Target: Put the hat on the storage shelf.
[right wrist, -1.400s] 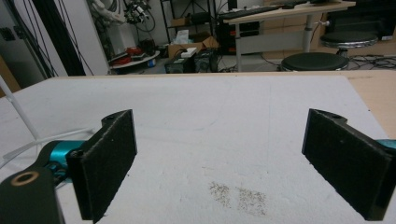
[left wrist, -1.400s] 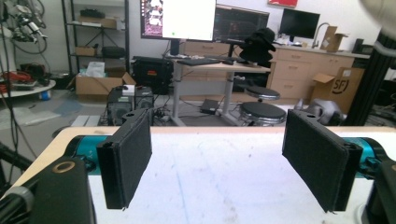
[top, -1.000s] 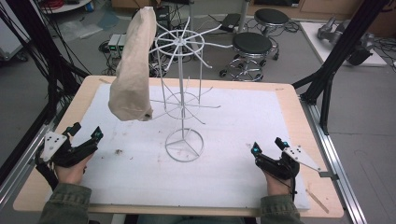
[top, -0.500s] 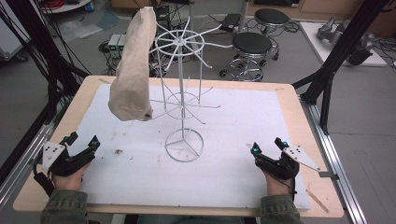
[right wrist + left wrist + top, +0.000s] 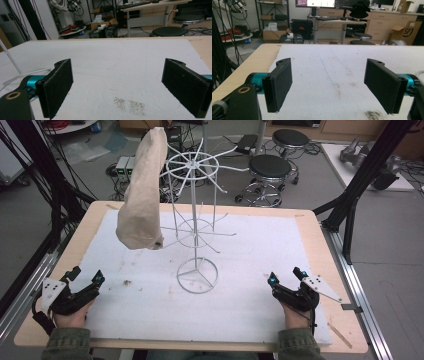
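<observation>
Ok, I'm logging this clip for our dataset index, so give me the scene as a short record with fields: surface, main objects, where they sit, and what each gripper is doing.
surface: wooden table covered by a white mat
rack: white wire rack, upright near the mat's centre on a ring base
cloth: beige cloth hanging from the rack's upper left side, clear of the mat
left gripper: open, holding nothing, at the mat's near left edge
right gripper: open, holding nothing, at the mat's near right
contact: neither gripper touches the rack or cloth
</observation>
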`<state>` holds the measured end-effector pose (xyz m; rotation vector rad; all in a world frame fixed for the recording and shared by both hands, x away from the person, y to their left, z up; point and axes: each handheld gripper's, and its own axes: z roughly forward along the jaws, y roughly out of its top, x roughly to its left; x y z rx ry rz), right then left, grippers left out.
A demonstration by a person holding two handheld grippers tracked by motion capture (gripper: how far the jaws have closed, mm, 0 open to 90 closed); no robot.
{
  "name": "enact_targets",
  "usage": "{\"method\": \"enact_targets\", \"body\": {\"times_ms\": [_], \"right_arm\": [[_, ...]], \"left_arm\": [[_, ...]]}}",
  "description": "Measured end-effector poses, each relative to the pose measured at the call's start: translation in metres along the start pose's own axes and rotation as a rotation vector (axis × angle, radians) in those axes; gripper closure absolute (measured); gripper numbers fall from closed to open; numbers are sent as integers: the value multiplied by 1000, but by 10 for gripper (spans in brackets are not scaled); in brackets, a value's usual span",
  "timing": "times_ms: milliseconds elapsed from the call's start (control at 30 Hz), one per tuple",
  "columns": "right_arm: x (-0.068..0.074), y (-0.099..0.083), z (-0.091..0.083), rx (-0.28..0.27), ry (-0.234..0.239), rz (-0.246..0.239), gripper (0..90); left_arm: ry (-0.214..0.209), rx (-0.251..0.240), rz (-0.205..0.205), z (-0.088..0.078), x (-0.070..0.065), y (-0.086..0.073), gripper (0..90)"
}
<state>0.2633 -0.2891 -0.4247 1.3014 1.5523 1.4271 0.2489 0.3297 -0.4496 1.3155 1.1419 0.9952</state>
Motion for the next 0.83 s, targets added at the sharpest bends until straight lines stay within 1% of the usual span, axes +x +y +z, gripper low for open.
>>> {"method": "enact_targets", "body": {"times_ms": [100,167,467,633,667,733,800,833], "right_arm": [[0,0,0,0,1,-5,93],[0,0,-1,1,-3,3,93],[-1,0,0,0,0,-4,93],[-1,0,1,3,-1,-1,93],[0,0,0,8,1,2,93],[-1,0,1,3,0,-2,93],[-1,0,1,3,1,-4,93],[0,0,1,10,2,5,93]], "left_arm": [[-2,-5,-10,0,0,-1,229],[-1,-7,-11,0,0,0,228],[0,-5,-10,-1,0,0,229],[-8,-3,-11,-1,-1,-1,229],[-7,-7,0,-1,-1,-1,229],[-8,-7,14,-1,-2,-1,229],[-15,-7,11,-1,-2,-1,229],[-15,-9,11,-1,-3,-1,229]]}}
